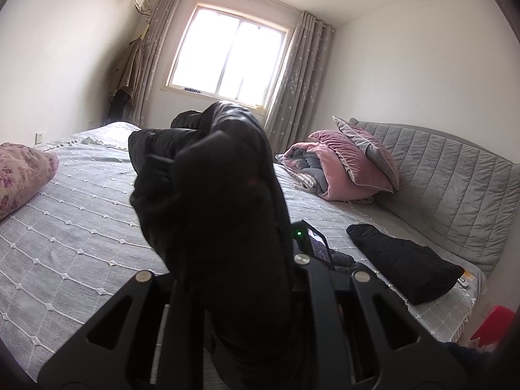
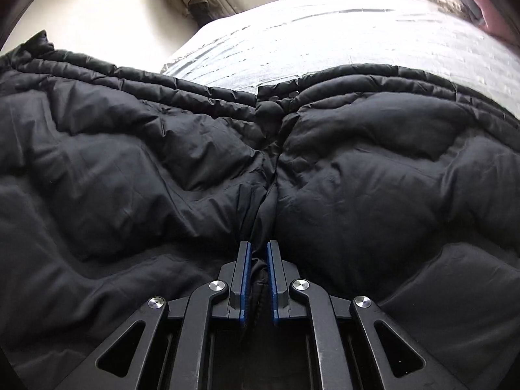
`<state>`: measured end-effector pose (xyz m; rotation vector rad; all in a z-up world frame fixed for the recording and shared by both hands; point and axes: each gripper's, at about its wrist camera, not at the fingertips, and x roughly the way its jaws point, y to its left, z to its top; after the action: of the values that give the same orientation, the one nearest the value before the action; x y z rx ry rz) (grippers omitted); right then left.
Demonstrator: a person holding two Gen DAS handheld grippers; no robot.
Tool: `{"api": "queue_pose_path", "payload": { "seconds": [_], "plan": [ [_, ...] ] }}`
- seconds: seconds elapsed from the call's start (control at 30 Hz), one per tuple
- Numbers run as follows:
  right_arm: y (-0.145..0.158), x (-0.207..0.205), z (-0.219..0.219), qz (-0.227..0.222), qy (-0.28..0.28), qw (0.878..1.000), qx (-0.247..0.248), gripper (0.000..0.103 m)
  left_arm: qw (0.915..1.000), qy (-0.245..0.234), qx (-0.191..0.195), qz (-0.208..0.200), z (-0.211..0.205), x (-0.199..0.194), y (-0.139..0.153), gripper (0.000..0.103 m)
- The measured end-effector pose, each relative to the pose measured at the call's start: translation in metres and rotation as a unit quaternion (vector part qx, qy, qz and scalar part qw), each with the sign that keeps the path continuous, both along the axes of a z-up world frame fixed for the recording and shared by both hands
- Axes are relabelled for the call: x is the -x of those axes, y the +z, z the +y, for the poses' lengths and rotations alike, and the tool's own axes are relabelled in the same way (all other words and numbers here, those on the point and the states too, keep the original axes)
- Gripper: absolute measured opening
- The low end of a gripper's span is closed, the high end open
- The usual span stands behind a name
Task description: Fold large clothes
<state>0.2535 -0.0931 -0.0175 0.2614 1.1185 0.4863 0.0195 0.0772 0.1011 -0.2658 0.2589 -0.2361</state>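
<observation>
Right gripper [image 2: 258,253] pinches a fold of black puffer jacket [image 2: 162,162] at its centre seam, pads clamped on cloth, likely to drag or lift that edge. Jacket lies spread on the bed [image 2: 325,26], long axis across the view, hem toward the far side. Left gripper [image 1: 227,227] is buried in black cloth, raised; fingers hidden, probably gripping, can't tell

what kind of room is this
A bedroom in a home: a wide bed with a padded headboard, pillows stacked beside it, and a curtained window on the far wall.
</observation>
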Motion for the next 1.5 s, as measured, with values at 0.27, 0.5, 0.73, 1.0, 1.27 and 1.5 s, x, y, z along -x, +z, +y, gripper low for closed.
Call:
{"api": "queue_pose_path", "payload": {
  "seconds": [0.27, 0.5, 0.73, 1.0, 1.27, 1.5],
  "plan": [
    [0.018, 0.047, -0.040, 0.005, 0.043, 0.998, -0.038, 0.012, 1.0000, -0.006, 0.000, 0.000, -0.008, -0.002, 0.004, 0.018],
    [0.021, 0.054, -0.082, 0.013, -0.016, 0.997, -0.080, 0.012, 0.9998, -0.011, -0.014, 0.006, -0.023, -0.003, 0.009, 0.018],
    [0.047, 0.064, -0.152, -0.007, -0.090, 0.988, -0.122, 0.013, 0.9991, -0.040, -0.015, 0.007, -0.059, -0.009, 0.009, 0.021],
    [0.062, 0.083, -0.223, -0.025, -0.168, 0.980, -0.104, 0.013, 0.9854, -0.163, -0.033, 0.038, -0.144, -0.029, -0.006, 0.057],
    [0.061, 0.108, -0.291, -0.019, -0.245, 0.967, -0.063, 0.026, 0.9505, -0.285, -0.032, 0.120, -0.173, -0.030, -0.044, 0.068],
    [0.102, 0.134, -0.302, -0.086, -0.225, 0.967, -0.079, 0.042, 0.9436, -0.303, 0.112, 0.073, -0.094, -0.015, -0.001, 0.081]
  ]
}}
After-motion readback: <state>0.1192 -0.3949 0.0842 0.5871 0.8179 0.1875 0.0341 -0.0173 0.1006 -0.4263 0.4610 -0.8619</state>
